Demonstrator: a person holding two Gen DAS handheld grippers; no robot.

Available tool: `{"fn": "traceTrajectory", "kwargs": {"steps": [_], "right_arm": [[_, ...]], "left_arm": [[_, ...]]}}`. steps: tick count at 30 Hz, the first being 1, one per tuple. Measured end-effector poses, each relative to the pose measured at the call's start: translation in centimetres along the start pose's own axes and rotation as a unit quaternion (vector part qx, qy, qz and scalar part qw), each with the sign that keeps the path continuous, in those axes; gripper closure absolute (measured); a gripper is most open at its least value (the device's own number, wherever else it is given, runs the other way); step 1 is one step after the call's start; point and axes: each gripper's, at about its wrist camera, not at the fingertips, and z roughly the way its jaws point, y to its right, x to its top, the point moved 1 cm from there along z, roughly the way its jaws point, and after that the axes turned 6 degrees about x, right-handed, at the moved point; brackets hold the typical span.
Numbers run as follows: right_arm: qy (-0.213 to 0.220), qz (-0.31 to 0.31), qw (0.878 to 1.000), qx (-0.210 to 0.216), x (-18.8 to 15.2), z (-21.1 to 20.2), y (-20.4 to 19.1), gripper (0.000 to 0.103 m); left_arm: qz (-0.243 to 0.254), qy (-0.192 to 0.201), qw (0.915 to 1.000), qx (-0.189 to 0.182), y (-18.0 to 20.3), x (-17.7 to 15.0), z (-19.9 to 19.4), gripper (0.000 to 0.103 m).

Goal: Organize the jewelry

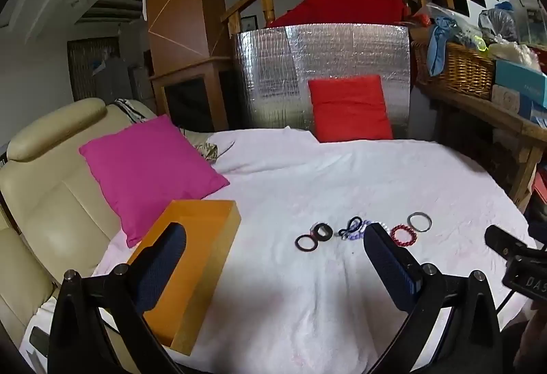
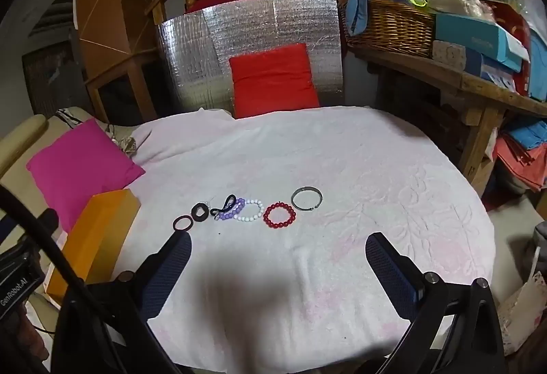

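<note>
Pink cloth (image 2: pixel 342 169) is covering the round table, pale and textured, and everything is sitting on it. At the far left a magenta cushion (image 2: pixel 82 165) is leaning off the table edge against a cream sofa (image 1: pixel 44 189), and just in front of it an orange box (image 2: pixel 99 234) is lying lengthwise along the cloth's left side. The left gripper (image 1: pixel 273 245) is hovering above the cloth with its jaws spread wide and nothing between them; its left finger is showing in front of the box. To the right of the box the jewelry is lying in a loose row: a dark ring (image 2: pixel 182 223), a black ring (image 2: pixel 200 212) just beside it, then a black clip (image 2: pixel 225 204) overlapping a purple bracelet (image 2: pixel 234 211), which is touching a white bracelet (image 2: pixel 251 210). Next a red bracelet (image 2: pixel 279 215) is lying just apart, and a grey bangle (image 2: pixel 306 198) is closing the row slightly farther back. The right gripper (image 2: pixel 277 249) is hanging over the cloth nearer than the row, jaws also wide apart and holding nothing. Behind the table a red cushion (image 2: pixel 273 80) is propped against a silver foil panel (image 2: pixel 246 42), and on a wooden bench at the right a wicker basket (image 2: pixel 389 25) is sitting beside stacked boxes.
</note>
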Motion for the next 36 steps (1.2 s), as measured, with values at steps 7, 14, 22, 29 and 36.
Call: {"fn": "traceTrajectory", "kwargs": {"steps": [7, 14, 22, 29, 36], "right_arm": [[-0.003, -0.006, 1.0, 0.003, 0.9, 0.4, 0.0, 0.0], [-0.004, 0.002, 1.0, 0.017, 1.4, 1.0, 0.1, 0.0], [-0.013, -0.008, 1.0, 0.02, 1.7, 2.2, 0.1, 0.0], [-0.018, -0.01, 0.999, 0.025, 1.9, 2.6, 0.1, 0.0], [-0.023, -0.015, 0.999, 0.035, 2.1, 3.3, -0.6, 0.0]], "left_arm": [[-0.004, 0.004, 1.0, 0.006, 0.3, 1.4, -0.5, 0.0], [0.006, -0.001, 0.9999, 0.012, 1.1, 1.9, 0.1, 0.0], [0.0, -0.007, 0.9998, 0.021, 1.4, 1.9, 0.9, 0.0], [-0.018, -0.012, 0.9997, 0.015, 1.2, 1.5, 1.4, 0.0], [-0.02, -0.015, 0.9994, 0.023, 1.2, 1.5, 2.1, 0.0]]}}
